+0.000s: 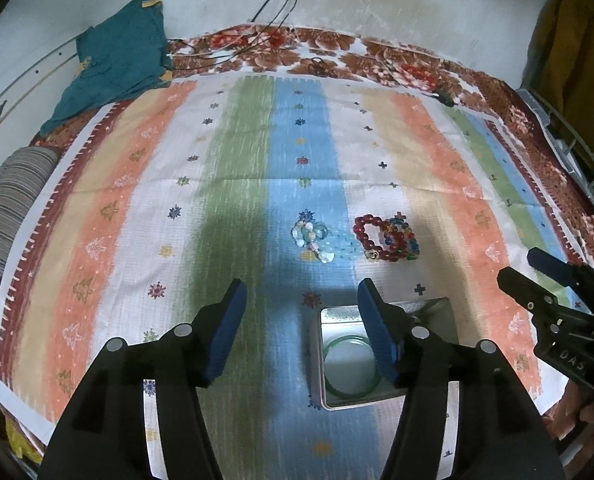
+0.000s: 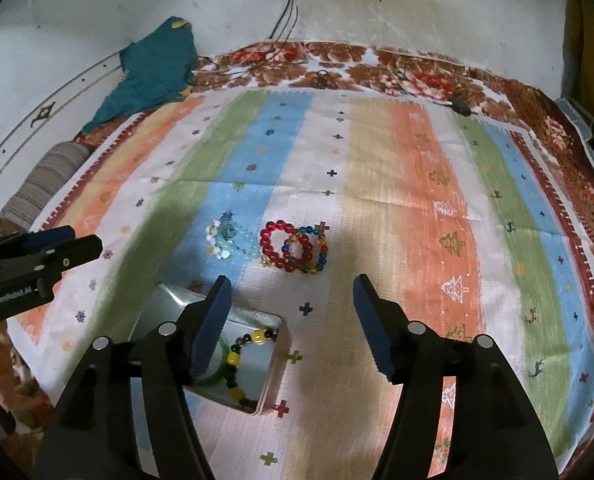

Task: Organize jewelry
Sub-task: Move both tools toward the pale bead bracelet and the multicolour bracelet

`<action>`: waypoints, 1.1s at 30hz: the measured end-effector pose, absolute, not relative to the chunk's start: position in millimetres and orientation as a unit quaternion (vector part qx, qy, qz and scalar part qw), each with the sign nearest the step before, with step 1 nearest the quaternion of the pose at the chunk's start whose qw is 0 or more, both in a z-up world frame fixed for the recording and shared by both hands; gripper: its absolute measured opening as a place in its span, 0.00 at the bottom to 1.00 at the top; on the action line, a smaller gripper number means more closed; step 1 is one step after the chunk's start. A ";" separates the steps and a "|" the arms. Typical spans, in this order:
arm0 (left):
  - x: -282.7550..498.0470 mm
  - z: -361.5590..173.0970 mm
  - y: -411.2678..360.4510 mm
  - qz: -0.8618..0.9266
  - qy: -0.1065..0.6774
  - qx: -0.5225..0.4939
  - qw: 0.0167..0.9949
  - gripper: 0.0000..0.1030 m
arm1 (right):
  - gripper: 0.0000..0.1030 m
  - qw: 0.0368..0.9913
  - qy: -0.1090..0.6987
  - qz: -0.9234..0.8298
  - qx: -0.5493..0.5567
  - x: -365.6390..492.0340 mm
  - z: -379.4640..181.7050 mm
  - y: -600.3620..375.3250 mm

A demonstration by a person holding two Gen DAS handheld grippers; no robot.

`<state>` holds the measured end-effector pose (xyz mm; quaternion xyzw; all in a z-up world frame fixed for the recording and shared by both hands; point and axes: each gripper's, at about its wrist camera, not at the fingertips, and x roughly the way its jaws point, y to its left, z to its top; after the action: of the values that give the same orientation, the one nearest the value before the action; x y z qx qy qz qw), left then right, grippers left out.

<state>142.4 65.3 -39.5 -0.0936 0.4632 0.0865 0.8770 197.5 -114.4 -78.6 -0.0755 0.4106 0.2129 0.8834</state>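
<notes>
An open metal tin (image 1: 433,305) lies on the striped cloth near me. Inside it are a green bangle (image 1: 329,350) and a yellow-and-black bead bracelet (image 2: 237,356). Beyond the tin lie a pale blue and white bead cluster (image 1: 321,240), a red bead bracelet (image 1: 359,233) and a multicoloured bead bracelet (image 1: 408,240), touching each other. My left gripper (image 1: 301,286) hangs open over the cloth, its right finger above the tin. My right gripper (image 2: 292,282) is also open, its left finger over the tin (image 2: 274,364). Neither has anything between its fingers.
The striped cloth (image 1: 417,152) covers a floral bedspread (image 1: 337,52) against a white wall. A teal garment (image 1: 117,64) lies at the back left, a striped roll (image 1: 13,200) at the left edge. Cables (image 1: 281,0) hang down the wall. A wire rack (image 1: 569,136) stands on the right.
</notes>
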 end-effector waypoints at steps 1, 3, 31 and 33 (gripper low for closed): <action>144.0 -40.2 65.6 0.088 0.464 -0.092 0.877 0.59 | 0.64 0.883 0.411 0.212 -0.075 199.4 -78.8 -114.1; 146.6 -41.1 65.5 0.088 0.465 -0.091 0.876 0.60 | 0.66 0.884 0.412 0.210 -0.073 202.5 -79.1 -114.3; 209.2 -75.1 75.4 0.099 0.492 -0.090 0.860 0.69 | 0.78 0.870 0.452 0.185 -0.061 266.5 -107.7 -112.9; 214.3 -79.2 76.3 0.099 0.496 -0.089 0.858 0.69 | 0.78 0.869 0.456 0.183 -0.060 271.2 -110.7 -112.8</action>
<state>214.3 76.3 -79.2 -0.0885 0.4963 0.0988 0.8580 271.2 -112.8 -110.7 -0.0604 0.4560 0.1834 0.8688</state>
